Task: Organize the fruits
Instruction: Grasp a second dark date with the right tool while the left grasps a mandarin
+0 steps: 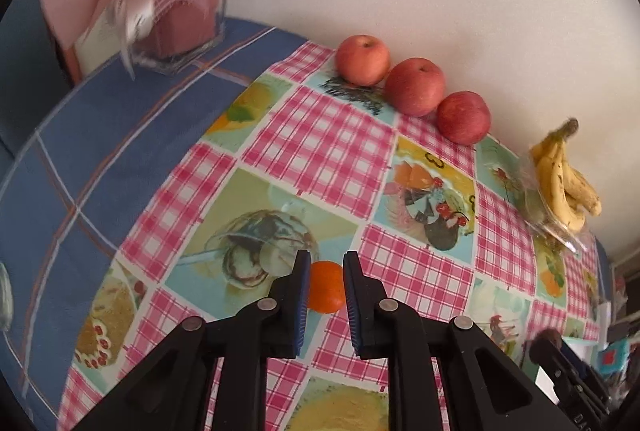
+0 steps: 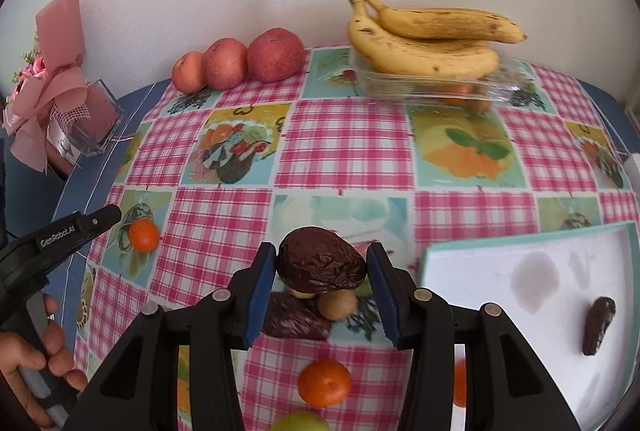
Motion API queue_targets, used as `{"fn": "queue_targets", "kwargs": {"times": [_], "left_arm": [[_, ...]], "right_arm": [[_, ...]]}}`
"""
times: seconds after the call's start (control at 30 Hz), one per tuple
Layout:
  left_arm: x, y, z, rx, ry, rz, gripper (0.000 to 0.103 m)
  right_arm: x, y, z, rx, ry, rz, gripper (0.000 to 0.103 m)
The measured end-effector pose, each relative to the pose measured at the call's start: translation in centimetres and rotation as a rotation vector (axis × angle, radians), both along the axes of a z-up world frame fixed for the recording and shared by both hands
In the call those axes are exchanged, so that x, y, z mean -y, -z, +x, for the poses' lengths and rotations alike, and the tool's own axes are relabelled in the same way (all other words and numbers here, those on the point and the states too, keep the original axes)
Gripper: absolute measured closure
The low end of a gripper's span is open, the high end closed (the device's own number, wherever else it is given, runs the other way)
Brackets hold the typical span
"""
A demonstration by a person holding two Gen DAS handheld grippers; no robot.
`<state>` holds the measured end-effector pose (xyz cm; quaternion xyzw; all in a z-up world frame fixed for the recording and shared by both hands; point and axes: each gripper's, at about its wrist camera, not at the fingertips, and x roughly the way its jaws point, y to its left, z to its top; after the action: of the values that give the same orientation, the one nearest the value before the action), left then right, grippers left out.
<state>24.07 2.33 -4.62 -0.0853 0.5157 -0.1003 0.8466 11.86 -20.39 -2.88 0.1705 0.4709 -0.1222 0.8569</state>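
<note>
L gripper [image 1: 326, 287] straddles small orange [image 1: 326, 287], jaws apart, prob. lining up a grasp. R gripper [image 2: 322, 267] brackets dark wrinkled fruit [image 2: 320, 261]; clenched or not, can't tell.

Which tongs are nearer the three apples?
Left. The left tongs, astride a small orange, sit closer to the apples; the right tongs are back by the tray.

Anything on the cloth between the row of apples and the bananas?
Nothing. In the right wrist view the stretch between the nearest apple and the bananas on their clear tray shows only bare checked tablecloth.
</note>
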Motion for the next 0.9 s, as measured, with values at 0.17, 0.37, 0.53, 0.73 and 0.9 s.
{"fn": "queue_targets", "kwargs": {"times": [0.17, 0.37, 0.53, 0.73, 0.9], "left_arm": [[-2.4, 1.8, 0.7, -0.053, -0.073, -0.050, 0.082], [-2.0, 3.0, 1.0, -0.059, -0.055, -0.089, 0.046], [-0.4, 4.3, 0.9, -0.101, -0.020, -0.072, 0.050], [-0.6, 4.1, 0.6, -0.110, -0.018, -0.106, 0.066], [-0.3, 2.1, 0.0, -0.077, -0.007, -0.112, 0.066]], "right_arm": [[1.3, 0.1, -0.8, -0.002, 0.030, 0.021, 0.055], [1.7, 0.6, -0.8, -0.008, 0.038, 0.036, 0.054], [1.8, 0.7, -0.9, -0.012, 0.041, 0.032, 0.055], [1.8, 0.5, -1.0, -0.012, 0.041, 0.030, 0.055], [1.9, 0.1, -1.6, -0.022, 0.053, 0.026, 0.055]]}}
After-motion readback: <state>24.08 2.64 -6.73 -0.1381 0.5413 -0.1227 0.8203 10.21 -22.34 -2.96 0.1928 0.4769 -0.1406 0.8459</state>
